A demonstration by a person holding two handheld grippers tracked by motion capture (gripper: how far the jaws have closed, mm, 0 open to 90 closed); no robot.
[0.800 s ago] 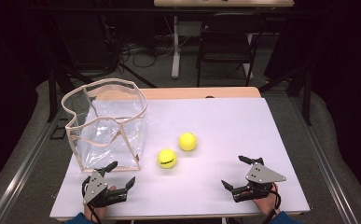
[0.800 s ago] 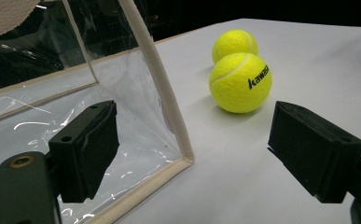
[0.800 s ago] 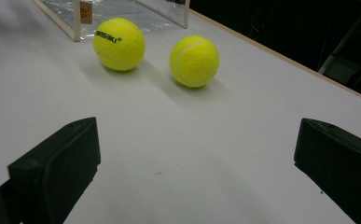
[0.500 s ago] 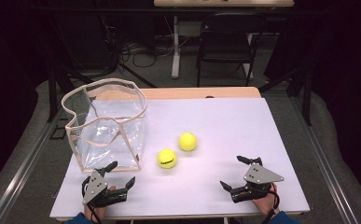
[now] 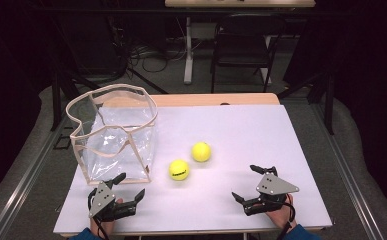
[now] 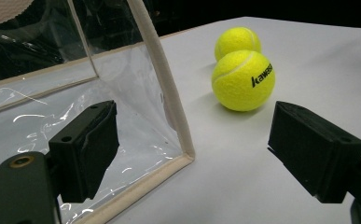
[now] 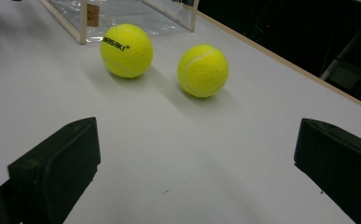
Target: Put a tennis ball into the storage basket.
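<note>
Two yellow tennis balls lie mid-table: the printed one and a plain one just behind it. A clear plastic bag with beige trim stands open at the left. My left gripper rests open at the bag's near right corner, with the corner seam between its jaws but untouched. My right gripper rests open on the table to the right of the balls, pointing at them, with nothing between its jaws.
The white table top has bare room right of the balls and behind them. A wooden edge runs along its far side. Beyond it stand a dark chair and cables on the floor.
</note>
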